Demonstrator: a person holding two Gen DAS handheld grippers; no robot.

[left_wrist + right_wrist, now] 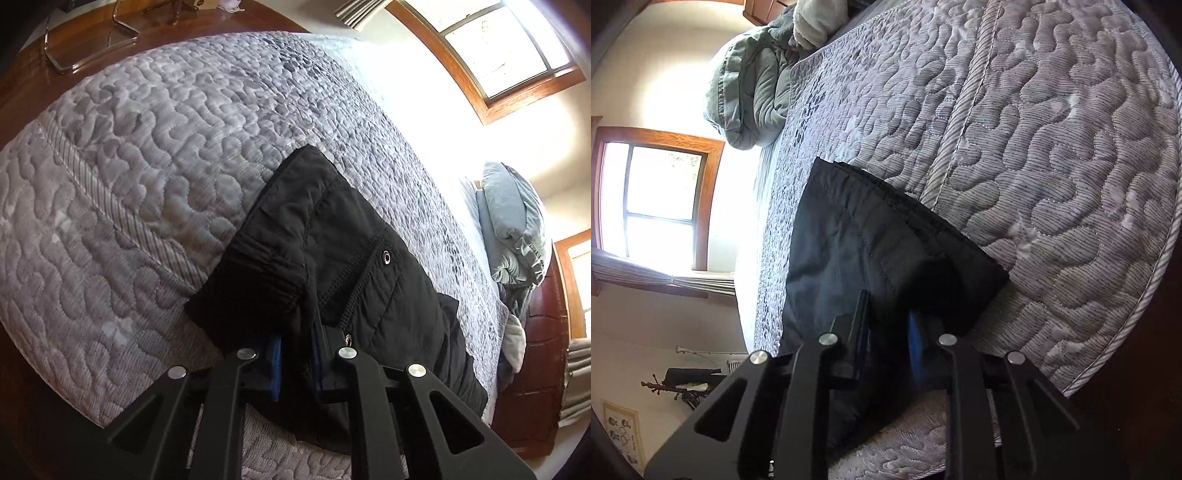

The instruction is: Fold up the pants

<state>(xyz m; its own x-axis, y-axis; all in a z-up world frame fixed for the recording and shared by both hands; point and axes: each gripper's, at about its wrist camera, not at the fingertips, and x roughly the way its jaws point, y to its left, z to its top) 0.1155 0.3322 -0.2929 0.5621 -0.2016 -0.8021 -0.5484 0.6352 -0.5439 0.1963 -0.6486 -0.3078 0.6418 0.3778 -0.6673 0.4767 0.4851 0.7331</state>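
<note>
Black nylon pants on grey quilted bedspread: already folded into 1 compact stack, near edge pinched by left gripper and right gripper, further fold likely pending.

No text, label, brand or number can be read anywhere; the framed picture on the wall shows only blurred shapes.
</note>
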